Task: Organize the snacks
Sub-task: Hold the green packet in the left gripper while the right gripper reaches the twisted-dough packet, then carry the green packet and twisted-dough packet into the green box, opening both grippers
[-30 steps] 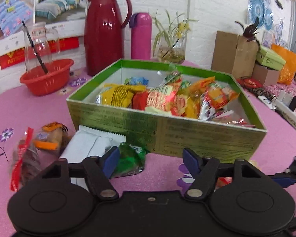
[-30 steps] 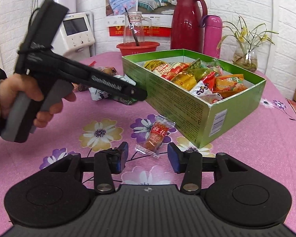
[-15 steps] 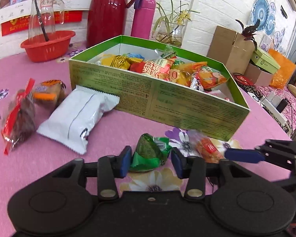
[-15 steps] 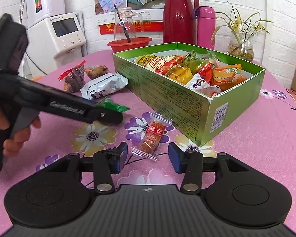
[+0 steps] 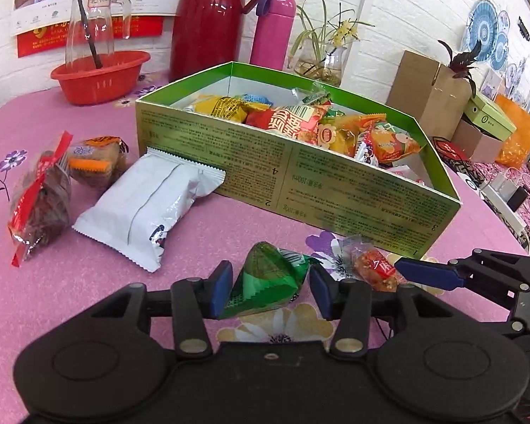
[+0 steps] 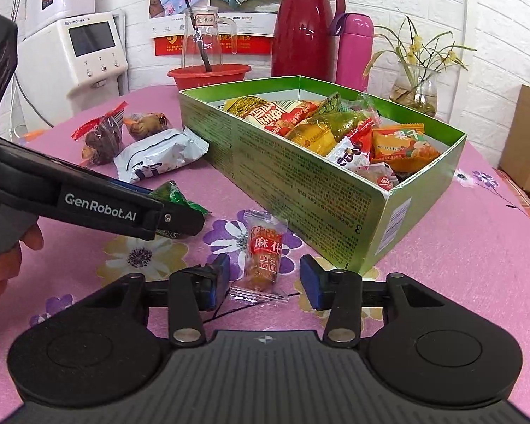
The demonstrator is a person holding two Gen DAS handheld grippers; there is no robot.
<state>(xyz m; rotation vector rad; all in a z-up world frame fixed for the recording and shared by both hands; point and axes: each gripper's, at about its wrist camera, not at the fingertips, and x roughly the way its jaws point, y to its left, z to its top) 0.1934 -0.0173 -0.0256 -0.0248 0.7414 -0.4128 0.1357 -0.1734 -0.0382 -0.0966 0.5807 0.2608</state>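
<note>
Pink floral tablecloth [image 6: 459, 247] beneath white brick wall [image 6: 494, 7].

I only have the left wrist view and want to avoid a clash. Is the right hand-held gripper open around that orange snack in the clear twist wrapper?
Observer: Yes. The right hand-held gripper is open, with one finger on each side of the orange snack in the clear twist wrapper.
Operator: How near is my left one?
Observer: The left hand-held gripper is apart from that snack, and the pink flowered tablecloth shows between them.
</note>
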